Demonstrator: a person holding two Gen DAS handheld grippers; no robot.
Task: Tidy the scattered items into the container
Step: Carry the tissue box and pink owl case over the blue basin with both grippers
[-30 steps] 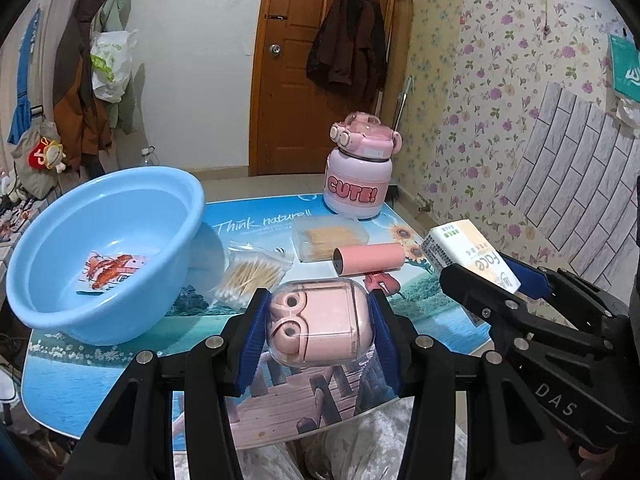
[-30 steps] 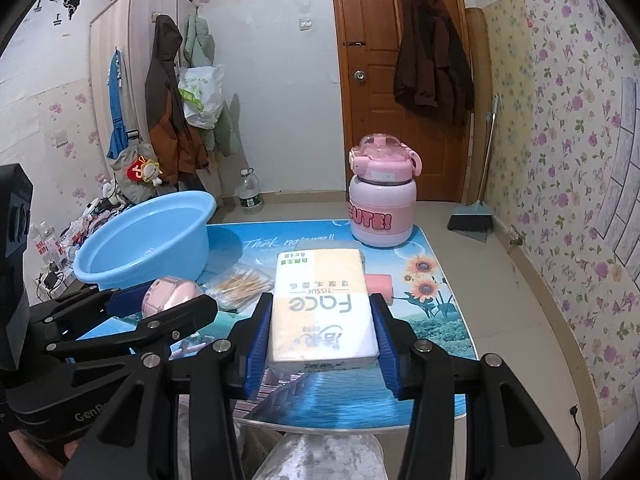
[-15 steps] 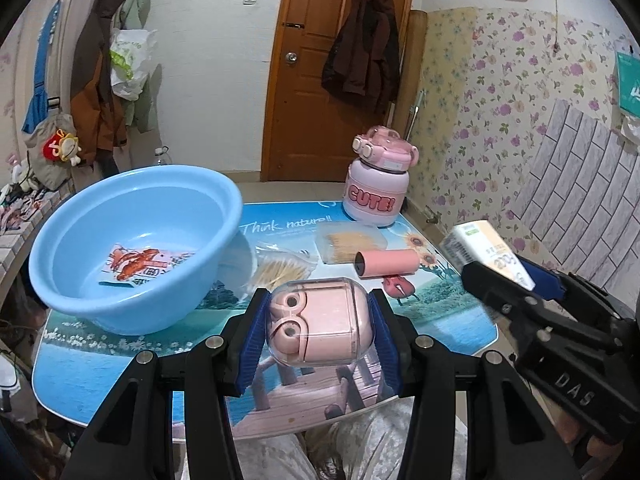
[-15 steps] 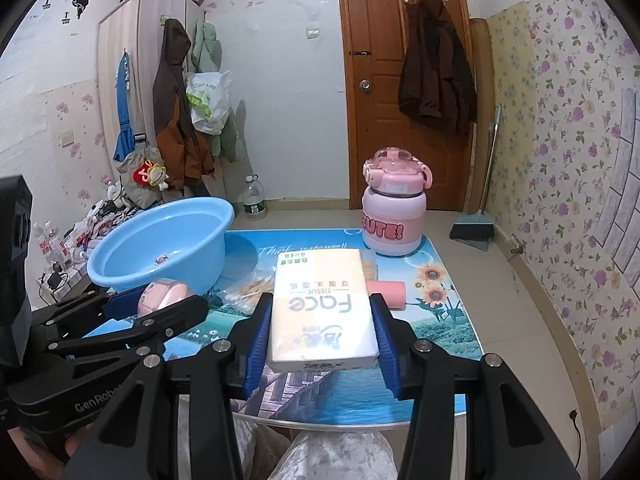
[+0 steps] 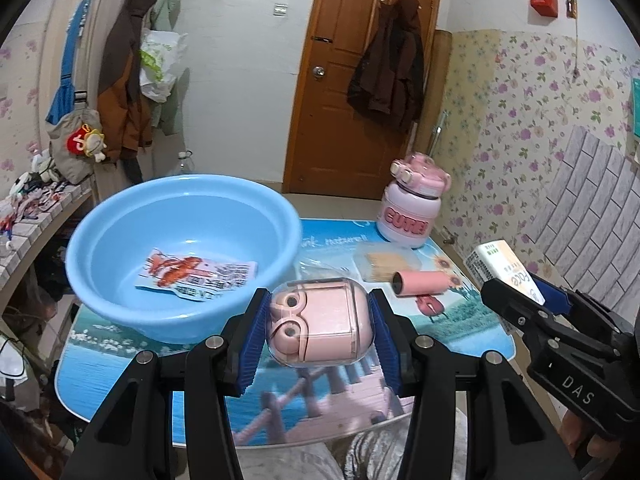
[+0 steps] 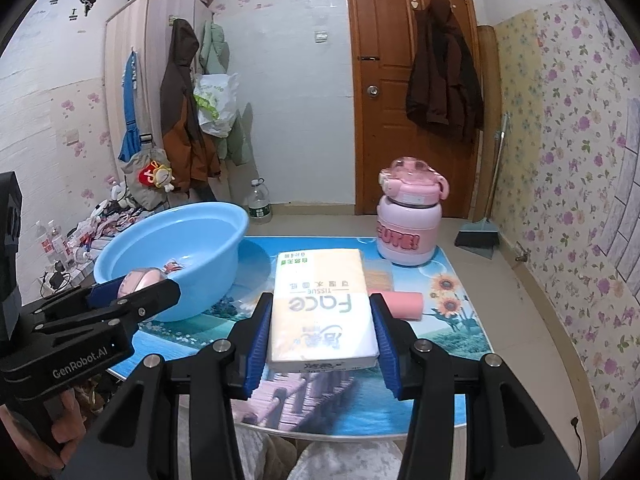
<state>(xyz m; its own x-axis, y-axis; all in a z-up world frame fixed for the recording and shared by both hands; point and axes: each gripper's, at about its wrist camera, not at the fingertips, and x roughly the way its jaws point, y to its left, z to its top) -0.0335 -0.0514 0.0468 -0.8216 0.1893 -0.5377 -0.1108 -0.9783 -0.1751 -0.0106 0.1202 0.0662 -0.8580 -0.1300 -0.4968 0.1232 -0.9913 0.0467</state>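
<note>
A: Holding what, left claw (image 5: pixel 320 330)?
B: Clamped on the pink case (image 5: pixel 320 326), pads pressed to both its sides, jaws partway closed. Carried clear of the table (image 5: pixel 168 344), just short of the basin (image 5: pixel 132 300) rim on its near side.

A: Why lifted like that?
B: Likely to clear the rim before dropping in. Tilted downward toward the basin, so probably the carry step.

A: And the right claw (image 6: pixel 322 330)?
B: Gripping the tissue pack (image 6: pixel 322 304) by its long sides, label up, also off the table. Well right of the basin, behind the left claw in the queue, seemingly waiting its turn.

A: In the basin already?
B: One snack packet (image 5: pixel 192 274) flat on the bottom. Nothing else visible there.

A: Left on the table?
B: Right of the basin: pink roll (image 5: pixel 424 282), a bag of sticks (image 5: pixel 386 266), a small red thing (image 5: pixel 430 304) just nearer than the roll. Beyond them the pink jug (image 5: pixel 412 210), upright at the far corner.

A: Risk?
B: Case smooth and rounded; could slip if the grip eases early.
</note>
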